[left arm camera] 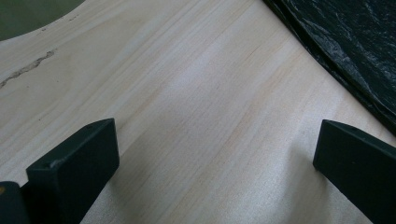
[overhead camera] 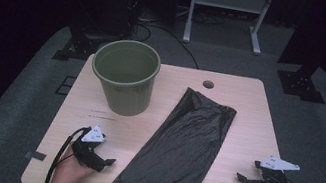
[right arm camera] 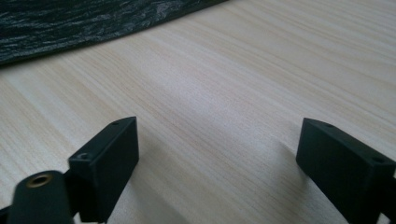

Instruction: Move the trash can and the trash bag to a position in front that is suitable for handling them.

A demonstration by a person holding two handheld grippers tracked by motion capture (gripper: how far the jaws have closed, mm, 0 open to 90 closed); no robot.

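One thin black plastic bin bag (overhead camera: 178, 150) lies flat on the pale wooden worktop (overhead camera: 244, 106), just right of the one round green plastic bucket (overhead camera: 126, 76). It is probably light, soft and slippery — better to pinch one layer at its open edge. The left claw (overhead camera: 100, 160) and the right claw (overhead camera: 248, 180) flank the bag, both released and empty.

Olive-green bucket (overhead camera: 125, 76), glossy black bag (overhead camera: 176, 149), pale wood-grain table (overhead camera: 248, 116).
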